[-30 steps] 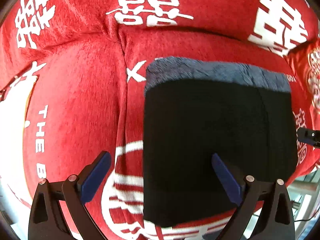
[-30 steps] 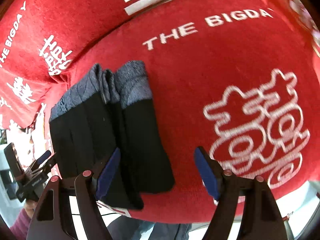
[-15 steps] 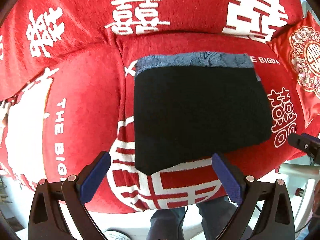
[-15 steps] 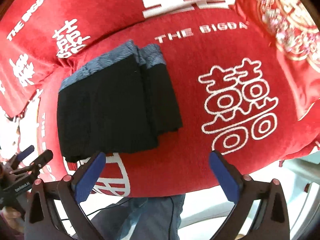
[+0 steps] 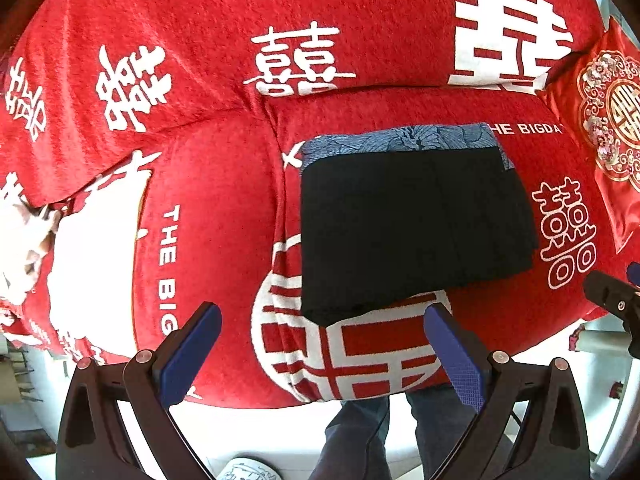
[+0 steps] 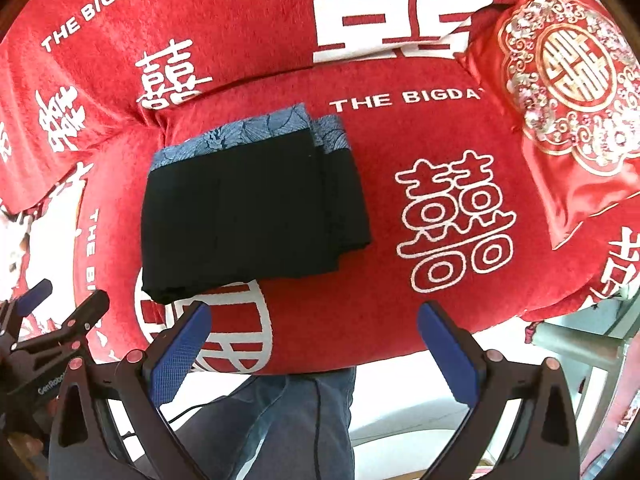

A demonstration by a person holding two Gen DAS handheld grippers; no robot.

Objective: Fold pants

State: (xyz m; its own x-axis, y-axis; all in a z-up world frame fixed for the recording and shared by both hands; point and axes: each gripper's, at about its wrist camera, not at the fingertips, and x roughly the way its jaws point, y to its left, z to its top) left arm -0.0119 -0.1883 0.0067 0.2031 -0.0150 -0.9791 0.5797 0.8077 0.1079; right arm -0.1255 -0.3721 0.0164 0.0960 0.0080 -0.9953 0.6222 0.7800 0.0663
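Both grippers had pulled back from the sofa since a second earlier; the pants went from filling the lower views to sitting well ahead of the fingertips. Left gripper (image 5: 322,326) hung with its blue-padded fingers spread wide, nothing between them. Right gripper (image 6: 314,324) likewise spread apart and empty, clear of the cloth. Folded black pants (image 5: 412,232) lay flat in a compact rectangle on the red sofa cover (image 5: 208,208), on the seat cushion just right of the cushion seam. Blue patterned waistband (image 5: 400,140) faced the backrest. In the right wrist view the pants (image 6: 248,212) showed stacked layers stepped along their right edge, waistband (image 6: 248,132) at the far side. Red embroidered pillow (image 6: 568,92) sat at the right end, well apart from the pants. Person's jeans-clad legs (image 6: 272,420) visible below the seat edge.
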